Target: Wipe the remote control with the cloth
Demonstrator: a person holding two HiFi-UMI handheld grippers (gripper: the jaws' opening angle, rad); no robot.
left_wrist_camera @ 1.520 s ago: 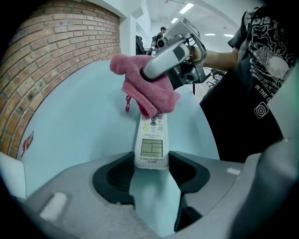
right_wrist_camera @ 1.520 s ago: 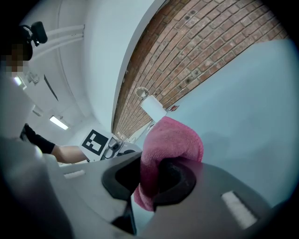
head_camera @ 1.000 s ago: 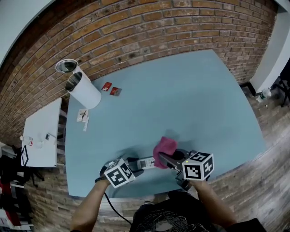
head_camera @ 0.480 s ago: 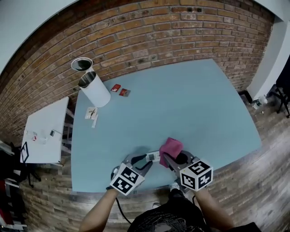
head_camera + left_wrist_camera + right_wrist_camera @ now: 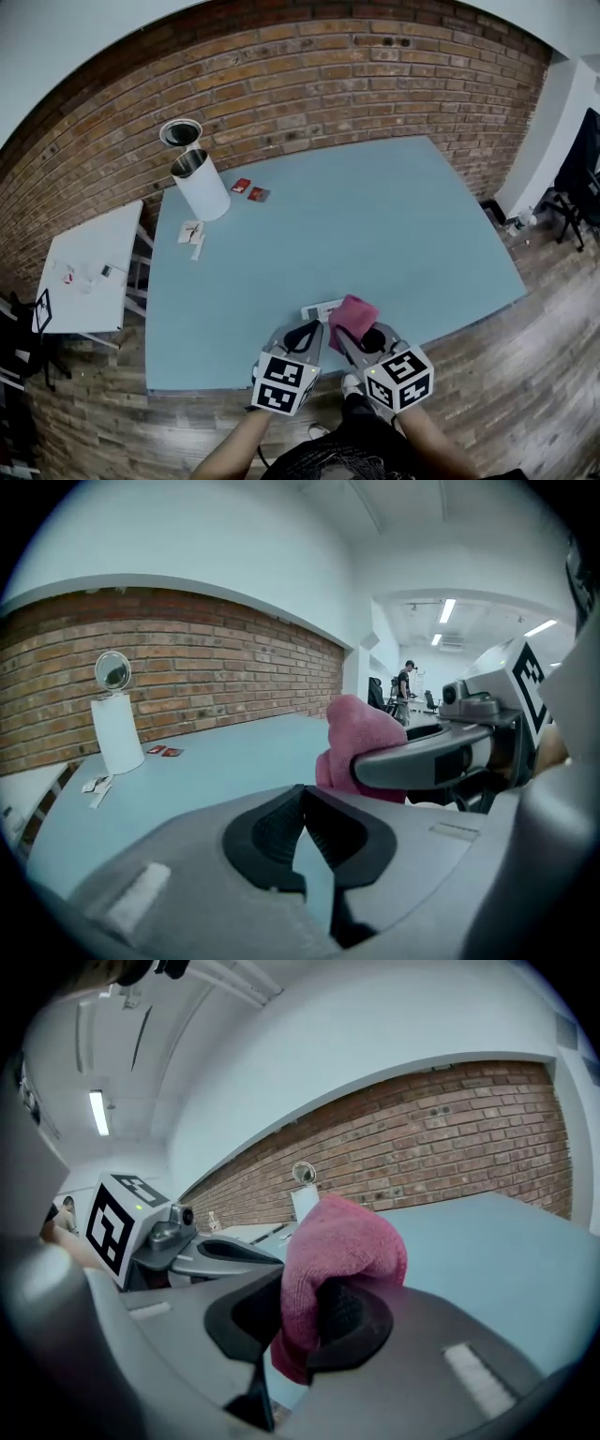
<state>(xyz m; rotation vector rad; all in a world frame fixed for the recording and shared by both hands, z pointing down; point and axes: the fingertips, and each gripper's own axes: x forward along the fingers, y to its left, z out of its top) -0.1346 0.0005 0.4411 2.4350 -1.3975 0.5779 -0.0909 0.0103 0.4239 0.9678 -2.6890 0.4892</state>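
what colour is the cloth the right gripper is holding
Pink: the cloth shows best in the right gripper view.

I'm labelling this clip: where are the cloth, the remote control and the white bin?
cloth (image 5: 354,313): head view, bunched top.
remote control (image 5: 319,308): head view, pale face.
white bin (image 5: 208,195): head view, side wall.

No words or numbers can be read here. The left cube (image 5: 284,384) and right cube (image 5: 401,380) bear only black-and-white square patterns.
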